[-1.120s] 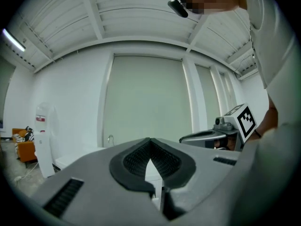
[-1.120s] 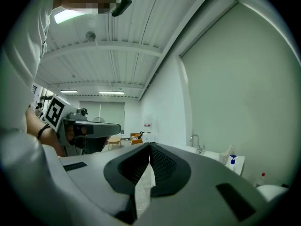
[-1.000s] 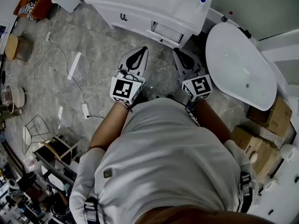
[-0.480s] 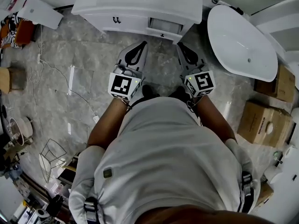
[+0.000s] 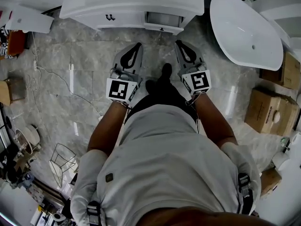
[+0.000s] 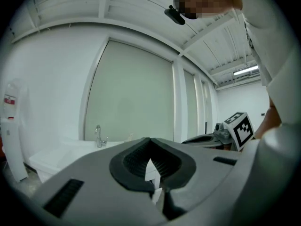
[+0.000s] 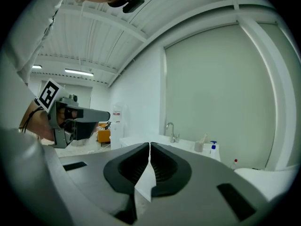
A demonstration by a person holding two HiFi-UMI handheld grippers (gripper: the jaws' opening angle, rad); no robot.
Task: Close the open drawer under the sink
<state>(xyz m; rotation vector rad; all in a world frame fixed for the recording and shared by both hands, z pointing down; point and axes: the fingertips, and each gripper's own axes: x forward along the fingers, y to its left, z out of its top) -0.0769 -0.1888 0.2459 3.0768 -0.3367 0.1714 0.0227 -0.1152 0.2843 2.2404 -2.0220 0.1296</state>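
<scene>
Plainly the job is not yet done: the drawer [image 5: 163,20] at the frame's top centre stands pulled out of the cabinet [image 5: 113,6]. The left tongs [image 5: 137,45] and right tongs [image 5: 179,43] are pressed together, empty, apart from it.

A pale grey shirt [image 5: 169,159] fills the lower middle of the head view, with white sleeves [image 5: 91,173] at its sides. The grey, black-padded left gripper [image 5: 138,44] and right gripper [image 5: 179,43] carry cubes [image 5: 120,89] with black-and-white square markers.
</scene>
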